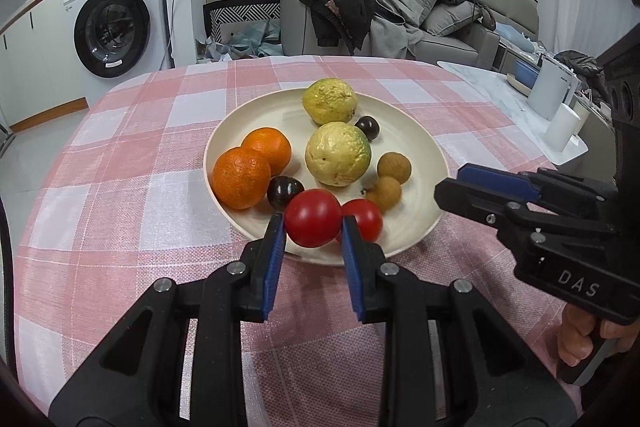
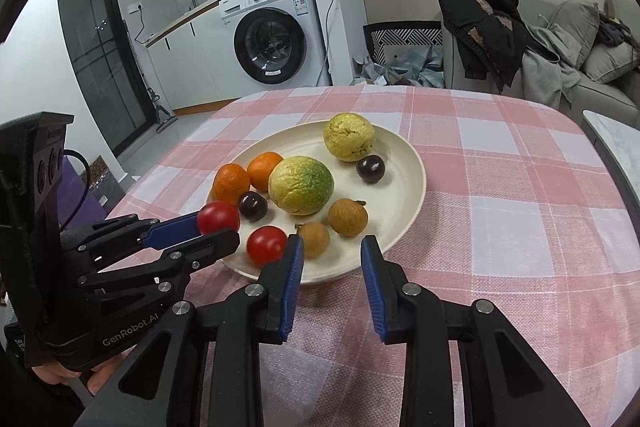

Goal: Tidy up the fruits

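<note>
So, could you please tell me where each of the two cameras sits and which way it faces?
Left wrist: rides the left gripper, looking down over its fingers shut on a tomato at the plate; the right gripper and a hand show.
Right wrist: rides the right gripper, fingers apart and empty, facing the plate; the left gripper shows with its tomato.
Shared: plate, fruit, checked tablecloth, washing machine.

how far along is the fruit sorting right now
Mostly done, it seems: the plate already holds two oranges, two guavas, two longans, two dark cherries and one tomato. In hand: the left gripper holds a second tomato over the rim. The right gripper is open and empty. Left: set that tomato down.
</note>
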Action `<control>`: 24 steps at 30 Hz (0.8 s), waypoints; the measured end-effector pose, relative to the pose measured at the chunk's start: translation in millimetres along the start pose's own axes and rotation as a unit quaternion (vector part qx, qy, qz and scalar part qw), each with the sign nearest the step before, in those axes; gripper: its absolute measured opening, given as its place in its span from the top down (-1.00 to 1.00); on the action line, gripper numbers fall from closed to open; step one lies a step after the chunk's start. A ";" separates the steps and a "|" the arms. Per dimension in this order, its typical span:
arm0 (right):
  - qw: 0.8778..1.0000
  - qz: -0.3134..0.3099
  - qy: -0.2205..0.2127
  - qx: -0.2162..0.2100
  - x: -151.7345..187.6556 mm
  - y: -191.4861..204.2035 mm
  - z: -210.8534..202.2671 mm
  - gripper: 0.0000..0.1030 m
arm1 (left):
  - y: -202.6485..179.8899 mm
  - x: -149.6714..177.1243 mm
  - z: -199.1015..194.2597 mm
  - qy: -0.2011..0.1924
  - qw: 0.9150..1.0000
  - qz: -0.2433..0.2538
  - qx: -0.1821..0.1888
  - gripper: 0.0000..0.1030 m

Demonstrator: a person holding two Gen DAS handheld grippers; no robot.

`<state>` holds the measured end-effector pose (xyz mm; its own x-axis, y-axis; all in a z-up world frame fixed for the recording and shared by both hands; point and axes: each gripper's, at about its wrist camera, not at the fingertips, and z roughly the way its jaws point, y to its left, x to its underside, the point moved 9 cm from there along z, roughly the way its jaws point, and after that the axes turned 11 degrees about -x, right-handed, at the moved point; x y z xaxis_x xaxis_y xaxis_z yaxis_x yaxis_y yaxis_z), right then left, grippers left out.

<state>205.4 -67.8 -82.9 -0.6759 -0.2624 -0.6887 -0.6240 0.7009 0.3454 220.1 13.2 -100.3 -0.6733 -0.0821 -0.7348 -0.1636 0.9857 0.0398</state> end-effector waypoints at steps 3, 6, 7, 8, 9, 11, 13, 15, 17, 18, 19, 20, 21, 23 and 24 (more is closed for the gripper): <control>1.000 0.003 -0.007 0.001 -1.3 -2.1 -4.6 0.20 | 1.1 -2.2 -3.8 -0.010 1.000 0.000 -0.006 0.49; 1.000 0.002 -0.013 0.006 -2.5 -3.2 -10.5 0.00 | 2.7 -1.4 -6.4 -0.007 1.000 0.001 -0.013 0.20; 1.000 0.003 -0.016 0.007 -2.6 -3.5 -12.9 -0.07 | 4.1 -1.7 -8.9 -0.011 1.000 0.000 -0.017 0.08; 1.000 0.002 -0.017 0.006 -2.3 -3.5 -14.8 -0.14 | 5.3 -2.0 -12.2 -0.015 1.000 -0.001 -0.019 -0.01; 1.000 0.001 -0.019 0.005 -1.8 -3.3 -17.4 -0.36 | 6.9 -2.1 -16.5 -0.019 1.000 -0.002 -0.021 -0.21; 1.000 0.001 -0.027 0.007 -1.2 -4.5 -23.4 -0.77 | 10.1 -2.8 -26.6 -0.034 0.999 -0.005 -0.023 -0.49; 0.999 -0.002 -0.036 0.007 -0.9 -4.4 -29.4 -0.88 | 13.2 -3.2 -37.5 -0.049 0.998 -0.006 -0.028 -0.64; 0.999 -0.008 -0.041 0.008 0.0 -4.4 -34.3 -0.97 | 15.6 -2.0 -46.6 -0.058 0.998 -0.004 -0.032 -0.69; 0.998 -0.016 -0.053 0.000 0.9 -1.7 -40.4 -1.00 | 17.7 0.0 -55.5 -0.067 0.997 -0.002 -0.033 -0.79; 0.998 -0.021 -0.058 -0.003 1.5 0.2 -43.8 -1.00 | 18.8 1.1 -59.6 -0.072 0.997 -0.002 -0.035 -0.93; 0.998 -0.025 -0.061 -0.004 1.9 1.4 -45.8 -1.00 | 19.8 2.1 -64.1 -0.078 0.996 -0.002 -0.037 -0.98; 0.998 -0.029 -0.064 -0.006 2.6 3.2 -48.3 -1.00 | 20.8 2.9 -69.6 -0.085 0.996 -0.002 -0.037 -0.98; 0.997 -0.032 -0.066 -0.007 3.0 4.5 -50.3 -1.00 | 21.8 3.7 -72.6 -0.087 0.996 -0.003 -0.037 -0.98; 0.997 -0.036 -0.072 -0.012 3.7 8.0 -54.8 -1.00 | 22.8 5.4 -79.6 -0.090 0.995 -0.004 -0.035 -0.98; 0.996 -0.039 -0.076 -0.015 3.8 9.5 -56.8 -1.00 | 23.3 6.1 -82.7 -0.093 0.995 -0.006 -0.034 -0.98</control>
<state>174.6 -99.8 -46.0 -0.5599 -0.2098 -0.8016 -0.6846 0.6622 0.3048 152.5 23.6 -47.8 -0.5276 -0.0582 -0.8475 -0.2223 0.9723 0.0716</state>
